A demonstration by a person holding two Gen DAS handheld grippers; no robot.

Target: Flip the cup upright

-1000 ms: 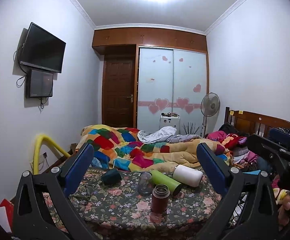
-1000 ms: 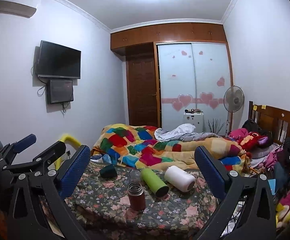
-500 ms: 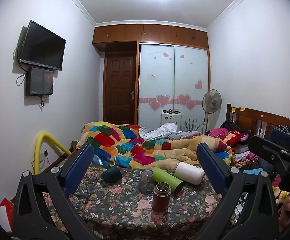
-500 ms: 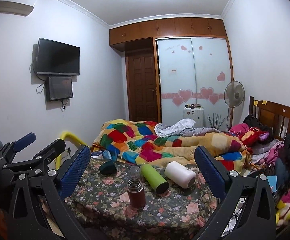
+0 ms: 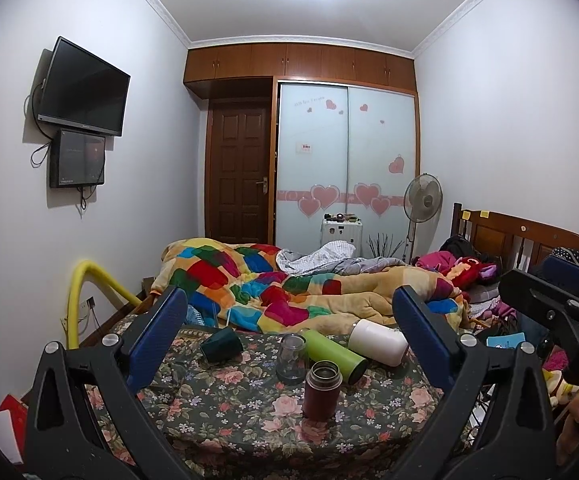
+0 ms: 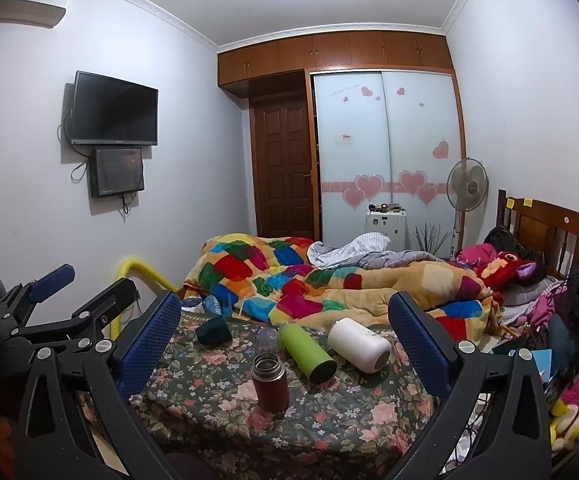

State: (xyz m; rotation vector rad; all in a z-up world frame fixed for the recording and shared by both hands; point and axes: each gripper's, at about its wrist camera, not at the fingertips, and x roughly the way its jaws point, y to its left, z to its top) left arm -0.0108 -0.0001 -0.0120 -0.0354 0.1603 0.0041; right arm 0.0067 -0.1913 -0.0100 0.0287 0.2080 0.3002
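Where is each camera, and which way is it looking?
Left wrist: sits on the left gripper, looking forward over the flowery table toward the bed; its own open fingers frame the view, the right gripper at right.
Right wrist: sits on the right gripper, facing the same way; its open fingers show, the left gripper at left.
Shared: brown flask, green bottle, white bottle, dark cup.
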